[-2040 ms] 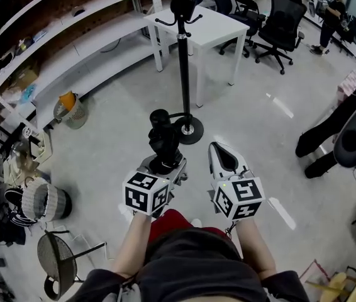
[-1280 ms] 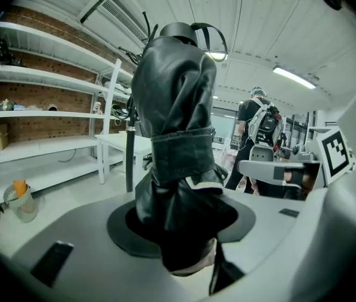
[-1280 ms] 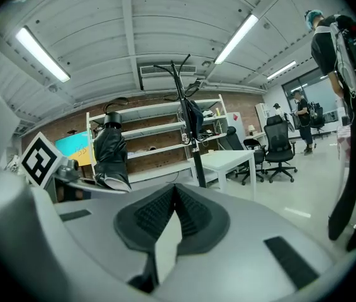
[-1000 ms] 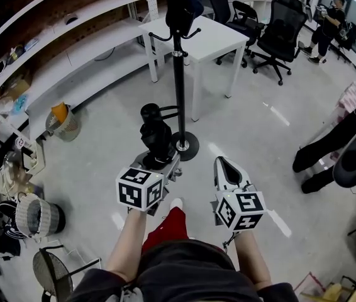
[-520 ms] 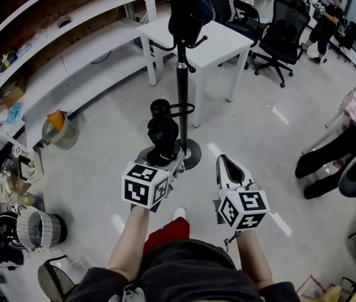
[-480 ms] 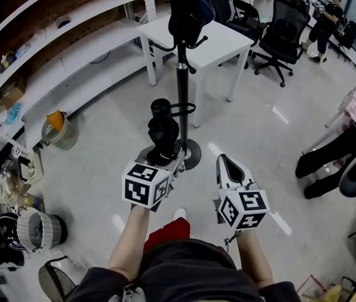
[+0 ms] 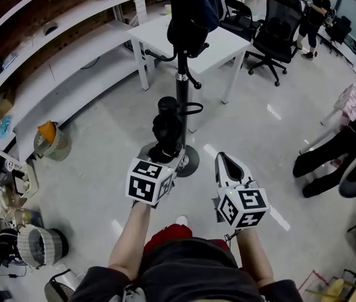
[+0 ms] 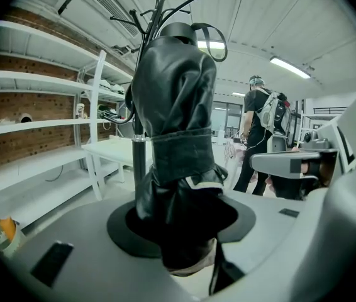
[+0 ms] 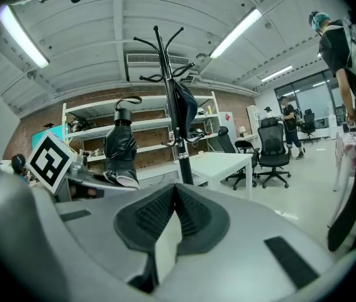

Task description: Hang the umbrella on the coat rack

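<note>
Coat rack [image 7: 181, 87] top cropped; umbrella [image 7: 167, 128] base hidden by left tongs [image 7: 163, 157].

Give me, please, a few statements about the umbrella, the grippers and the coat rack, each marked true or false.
1. The left gripper holds the umbrella. True.
2. The right gripper holds a second umbrella. False: its jaws are shut on nothing.
3. The umbrella hangs on the coat rack. False: it is in the left gripper, short of the rack.
4. A dark item hangs at the rack's top. True.
5. The rack stands on the white table. False: it stands on the floor beside it.
</note>
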A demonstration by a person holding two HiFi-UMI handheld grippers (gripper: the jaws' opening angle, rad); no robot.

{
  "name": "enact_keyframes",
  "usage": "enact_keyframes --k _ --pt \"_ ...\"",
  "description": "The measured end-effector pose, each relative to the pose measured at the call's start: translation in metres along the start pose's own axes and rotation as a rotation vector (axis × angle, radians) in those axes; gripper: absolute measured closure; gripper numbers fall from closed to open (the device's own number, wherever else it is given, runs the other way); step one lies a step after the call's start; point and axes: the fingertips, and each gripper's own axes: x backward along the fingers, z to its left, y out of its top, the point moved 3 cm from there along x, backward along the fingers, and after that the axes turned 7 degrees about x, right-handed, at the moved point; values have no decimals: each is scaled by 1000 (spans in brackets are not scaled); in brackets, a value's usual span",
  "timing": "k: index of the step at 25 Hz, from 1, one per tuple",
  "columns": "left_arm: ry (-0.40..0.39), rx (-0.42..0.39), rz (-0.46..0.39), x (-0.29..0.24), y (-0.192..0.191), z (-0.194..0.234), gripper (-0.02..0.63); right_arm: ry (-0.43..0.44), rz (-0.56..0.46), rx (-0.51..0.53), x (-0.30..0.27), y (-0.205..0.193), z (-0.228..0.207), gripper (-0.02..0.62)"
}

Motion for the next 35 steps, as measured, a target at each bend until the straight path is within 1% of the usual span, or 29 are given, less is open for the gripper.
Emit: enact_keyframes --k 7,15,25,35 --pt "-12 12 20 -31 -5 18 413 -22 56 -1 -15 -17 -4 577" --pt "-8 -2 47 -62 8 30 413 -45 76 -7 -32 -15 -23 577" --pt "49 -13 98 -99 16 36 413 -24 71 -17 -58 -5 -60 577" --pt "116 2 159 -121 4 45 413 38 103 -33 -82 -11 -78 577"
